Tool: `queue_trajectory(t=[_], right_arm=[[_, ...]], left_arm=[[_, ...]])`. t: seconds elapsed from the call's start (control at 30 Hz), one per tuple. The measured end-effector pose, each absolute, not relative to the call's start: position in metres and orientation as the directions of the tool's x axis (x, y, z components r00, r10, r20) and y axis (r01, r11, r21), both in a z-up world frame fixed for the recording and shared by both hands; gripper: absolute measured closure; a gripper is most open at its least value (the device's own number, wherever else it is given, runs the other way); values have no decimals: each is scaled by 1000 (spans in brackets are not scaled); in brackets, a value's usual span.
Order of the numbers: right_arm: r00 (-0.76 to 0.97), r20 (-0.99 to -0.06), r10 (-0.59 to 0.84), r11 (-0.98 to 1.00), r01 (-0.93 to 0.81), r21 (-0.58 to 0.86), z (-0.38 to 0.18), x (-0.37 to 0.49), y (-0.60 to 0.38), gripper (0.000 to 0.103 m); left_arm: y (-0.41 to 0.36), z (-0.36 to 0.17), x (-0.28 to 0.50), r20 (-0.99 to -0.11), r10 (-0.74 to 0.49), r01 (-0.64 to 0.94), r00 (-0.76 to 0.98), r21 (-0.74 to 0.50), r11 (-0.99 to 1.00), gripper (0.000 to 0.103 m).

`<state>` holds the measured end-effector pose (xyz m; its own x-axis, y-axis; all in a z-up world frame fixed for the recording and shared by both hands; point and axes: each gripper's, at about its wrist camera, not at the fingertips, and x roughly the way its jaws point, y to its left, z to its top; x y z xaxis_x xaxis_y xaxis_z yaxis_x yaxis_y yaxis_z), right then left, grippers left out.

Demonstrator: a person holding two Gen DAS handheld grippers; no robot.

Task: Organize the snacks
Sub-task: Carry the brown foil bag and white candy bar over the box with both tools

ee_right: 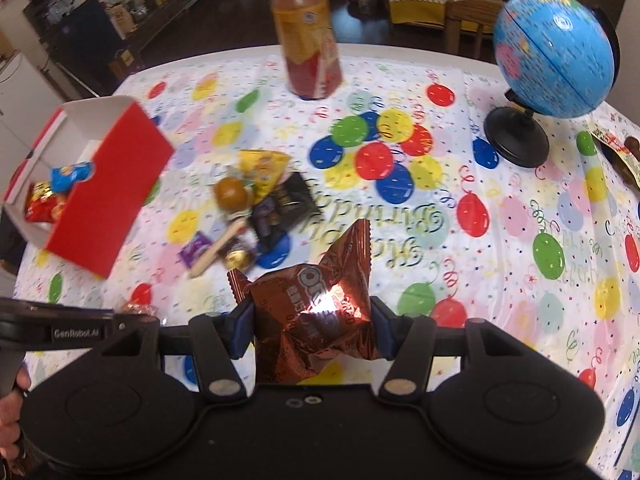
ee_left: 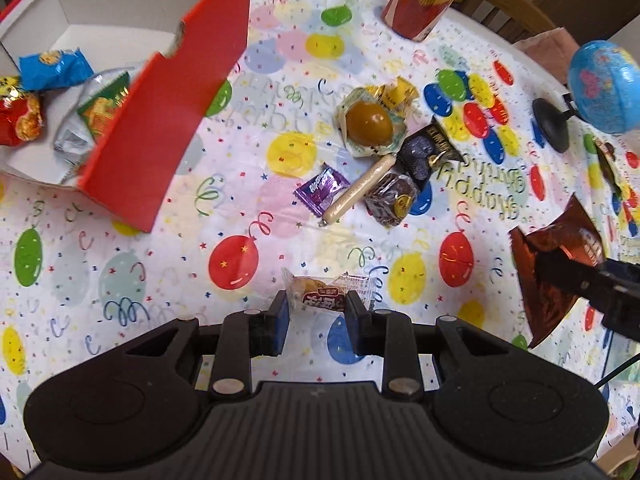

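Nearest the left wrist camera, the left gripper (ee_left: 316, 304) is clamped on a small clear-wrapped pastry (ee_left: 326, 294), pads pressing both sides, at lower centre of the frame above the balloon-print tablecloth (ee_left: 120, 280). Nearest the right wrist camera, the right gripper (ee_right: 312, 320) grips a crumpled copper-brown foil snack bag (ee_right: 316, 312) at lower centre, jaws pressed against its sides; the bag appears lifted clear of the cloth. A red cardboard box (ee_left: 168, 120) with a white interior sits open at upper left of both views and holds a blue packet (ee_left: 54, 68), a red-and-gold packet (ee_left: 20, 120) and a green-and-silver packet (ee_left: 102, 110). At frame centre lies a loose cluster: a brown marinated egg in its wrapper (ee_left: 368, 124), a yellow packet (ee_left: 394, 94), a black packet (ee_left: 428, 150), a purple candy wrapper (ee_left: 322, 188), a sausage stick (ee_left: 362, 186) and a dark wrapped cake (ee_left: 394, 198), most touching one another. A drink bottle (ee_right: 306, 36) stands upright at upper centre. A blue desk globe (ee_right: 554, 52) stands at upper right.
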<state>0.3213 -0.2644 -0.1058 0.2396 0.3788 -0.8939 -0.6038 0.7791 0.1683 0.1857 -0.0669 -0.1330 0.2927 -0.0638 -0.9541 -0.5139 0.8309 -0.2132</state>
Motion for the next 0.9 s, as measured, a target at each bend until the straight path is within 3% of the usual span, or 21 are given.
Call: queue_trajectory(t=[0.5, 0.9], right_arm=[[285, -840, 461, 723, -669, 170, -37, 259, -214, 47], [309, -821, 480, 711, -685, 158, -14, 220, -109, 47]], left_arm=[[-25, -61, 146, -913, -14, -437, 408, -209, 875, 74], [87, -35, 122, -892, 37, -429, 450, -180, 885, 74]])
